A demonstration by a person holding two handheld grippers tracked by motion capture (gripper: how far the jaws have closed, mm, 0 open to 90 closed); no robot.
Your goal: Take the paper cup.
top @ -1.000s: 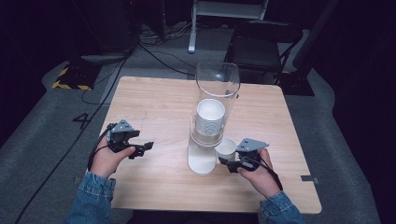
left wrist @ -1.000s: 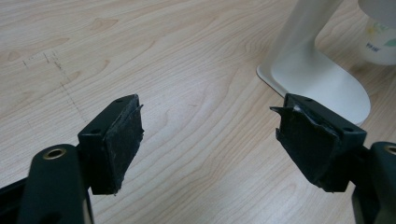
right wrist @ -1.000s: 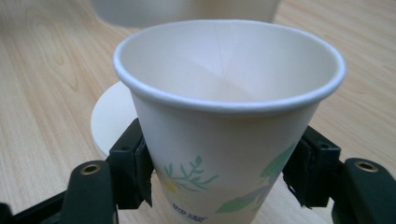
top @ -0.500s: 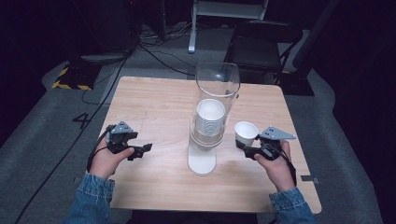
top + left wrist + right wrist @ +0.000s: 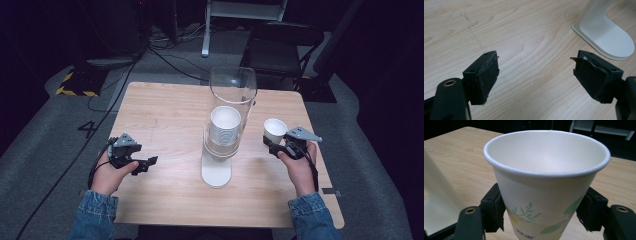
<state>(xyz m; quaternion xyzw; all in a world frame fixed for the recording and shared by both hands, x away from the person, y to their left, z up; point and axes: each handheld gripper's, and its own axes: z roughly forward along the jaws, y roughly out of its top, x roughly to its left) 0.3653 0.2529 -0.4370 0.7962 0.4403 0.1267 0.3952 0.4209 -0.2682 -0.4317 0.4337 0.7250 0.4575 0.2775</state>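
Note:
A clear cup dispenser [image 5: 227,125] on a white base [image 5: 216,172] stands mid-table with a stack of white paper cups [image 5: 224,125] inside. My right gripper [image 5: 273,143] is shut on one paper cup [image 5: 275,130], held upright to the right of the dispenser. In the right gripper view the paper cup [image 5: 546,182] has a leaf print and sits between both pads. My left gripper [image 5: 149,162] is open over bare wood at the table's left, with nothing between its jaws. The white base [image 5: 605,35] lies ahead of it in the left gripper view.
The wooden table [image 5: 165,115] has free room left of the dispenser and along the front. A black chair [image 5: 280,47] and cables [image 5: 165,55] lie on the floor behind the table.
My right gripper has carried the paper cup from beside the dispenser's base out to the right and slightly away. The left gripper has stayed in place.

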